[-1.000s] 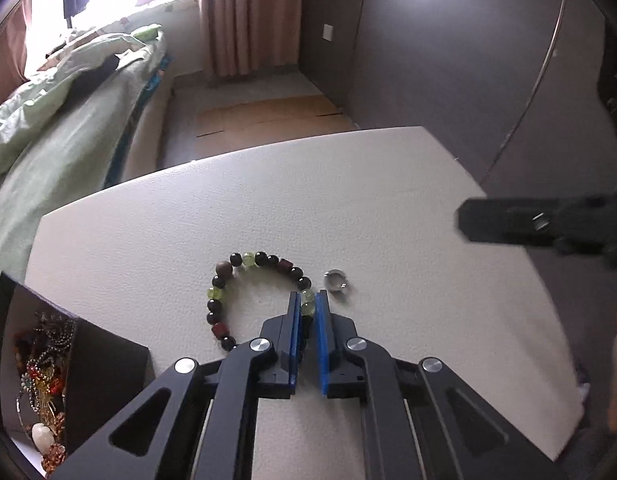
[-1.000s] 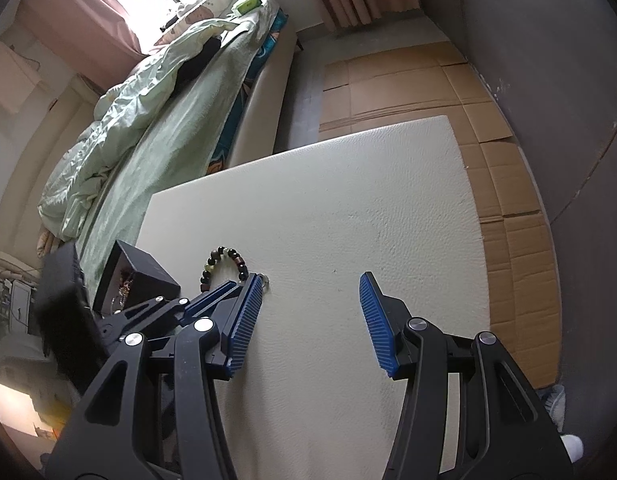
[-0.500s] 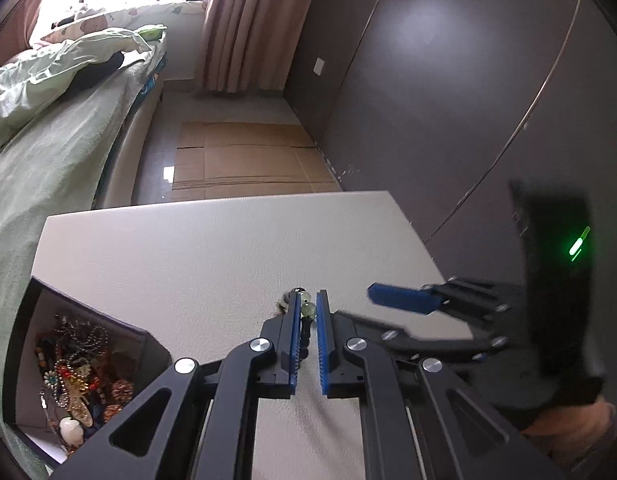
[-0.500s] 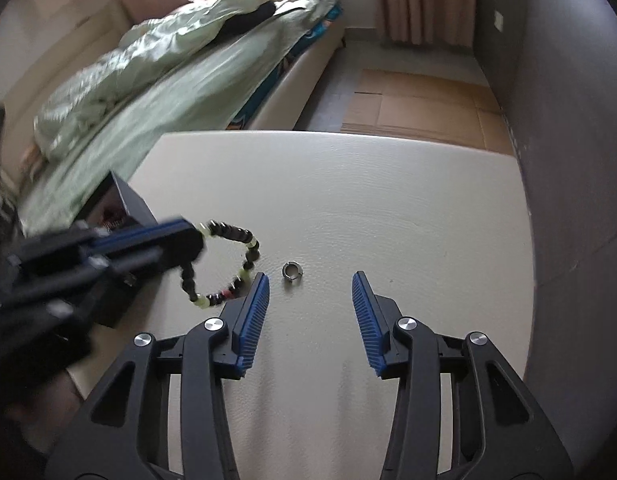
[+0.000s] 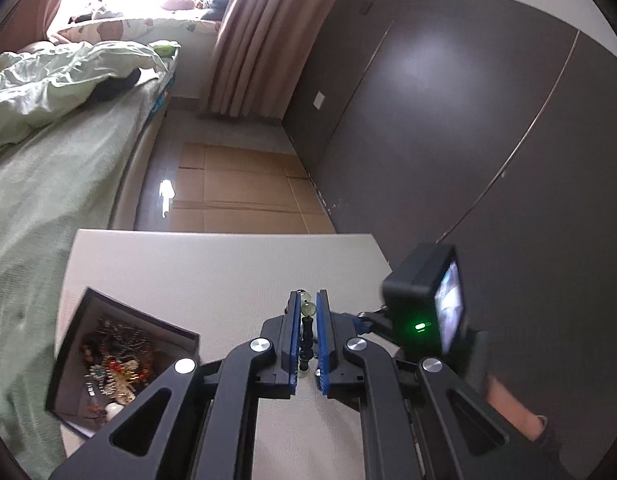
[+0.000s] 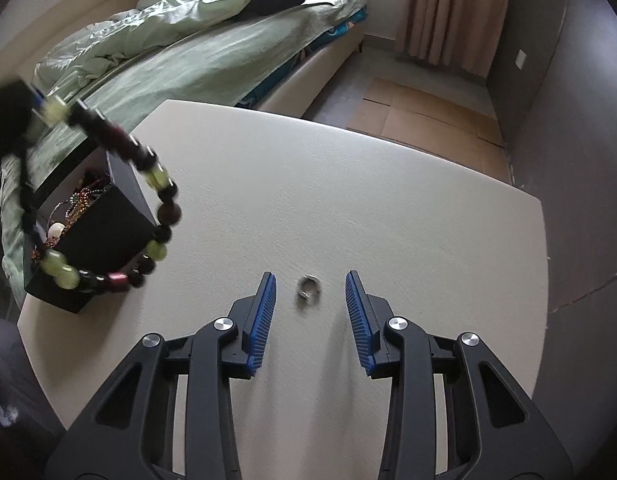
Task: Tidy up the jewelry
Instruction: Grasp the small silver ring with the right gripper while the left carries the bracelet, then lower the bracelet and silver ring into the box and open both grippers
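Note:
My left gripper [image 5: 307,300] is shut on a bead bracelet [image 5: 306,332] of dark, red and pale green beads, held in the air above the white table [image 5: 212,272]. In the right wrist view the bracelet [image 6: 156,176] dangles at the left, over the black jewelry box [image 6: 96,236]. A small silver ring [image 6: 308,289] lies on the table between the blue pads of my right gripper [image 6: 311,282]. Its jaws are closing around the ring, with a gap on each side.
The open black box [image 5: 120,356] holds several tangled necklaces and beads at the table's left edge. A bed with green bedding [image 6: 180,32] runs along the left. Cardboard sheets [image 5: 236,188] cover the floor beyond the table, and a dark wardrobe wall [image 5: 468,120] stands right.
My left gripper has lifted the bracelet off the table and carried it up and left, toward the box. My right gripper has moved over the ring and its jaws have narrowed.

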Demonstrator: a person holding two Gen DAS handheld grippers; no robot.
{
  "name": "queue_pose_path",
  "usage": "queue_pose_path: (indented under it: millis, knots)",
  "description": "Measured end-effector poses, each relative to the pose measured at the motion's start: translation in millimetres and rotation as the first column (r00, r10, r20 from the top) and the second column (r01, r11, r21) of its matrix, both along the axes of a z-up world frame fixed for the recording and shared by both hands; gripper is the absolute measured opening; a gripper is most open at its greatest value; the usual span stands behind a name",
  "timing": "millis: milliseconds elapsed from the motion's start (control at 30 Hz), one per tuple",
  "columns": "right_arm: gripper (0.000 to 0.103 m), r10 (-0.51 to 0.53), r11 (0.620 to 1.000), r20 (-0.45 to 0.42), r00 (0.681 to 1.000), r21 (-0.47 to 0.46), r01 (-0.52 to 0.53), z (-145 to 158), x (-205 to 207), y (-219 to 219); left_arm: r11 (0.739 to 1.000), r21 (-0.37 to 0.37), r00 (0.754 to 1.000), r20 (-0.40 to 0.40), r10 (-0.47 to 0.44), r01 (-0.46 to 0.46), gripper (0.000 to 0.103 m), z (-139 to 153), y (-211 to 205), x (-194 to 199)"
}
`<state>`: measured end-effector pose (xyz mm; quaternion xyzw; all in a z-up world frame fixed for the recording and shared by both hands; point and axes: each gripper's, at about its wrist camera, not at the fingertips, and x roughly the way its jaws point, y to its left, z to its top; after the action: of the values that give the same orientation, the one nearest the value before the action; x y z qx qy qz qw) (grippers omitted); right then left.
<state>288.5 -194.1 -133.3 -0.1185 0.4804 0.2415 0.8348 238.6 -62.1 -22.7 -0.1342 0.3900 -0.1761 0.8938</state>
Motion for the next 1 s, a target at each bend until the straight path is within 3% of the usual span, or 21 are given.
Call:
queue_pose_path:
  millis: [167,267,367,700,900,933,1000]
  knots:
    - [0.028,0.019,0.999,0.006,1.000,-0.042,-0.019,-6.0,1.2,11.8,0.999,-0.001,0.999,0.016,0.036,-0.036,0.006,12.3,18.6,-3.7]
    - [0.014,0.004,0.999,-0.006,1.000,-0.038,-0.005,-5.2,2.3,11.0,0.998,0.005,0.998,0.015,0.065,-0.065,0.006,14.9,29.8,-9.7]
    - [0.013,-0.007,1.000,-0.026,1.000,-0.030,0.006,-2.5,1.0,10.2,0.996,0.010,0.996,0.010,0.090,-0.090,0.006,15.8,41.4,-12.4]
    - [0.013,-0.030,0.997,0.036,0.999,0.067,0.028,45.3,-18.9,21.1,0.986,0.015,0.985,-0.041,0.165,-0.165,0.006,7.3,77.5,-19.3]
    - [0.014,-0.024,0.992,0.064,0.998,0.124,0.016,70.7,-30.7,39.3,0.977,0.070,0.975,-0.087,0.206,-0.200,0.008,-6.1,90.1,-20.8]
    - [0.014,-0.020,0.991,0.069,0.997,0.136,0.010,75.1,-33.0,44.0,0.975,0.073,0.972,-0.091,0.215,-0.209,0.014,-7.8,92.2,-20.8]
    - [0.014,-0.014,0.988,0.074,0.997,0.154,0.003,80.4,-37.3,51.7,0.969,0.067,0.965,-0.095,0.244,-0.238,0.037,-9.0,101.7,-23.0]
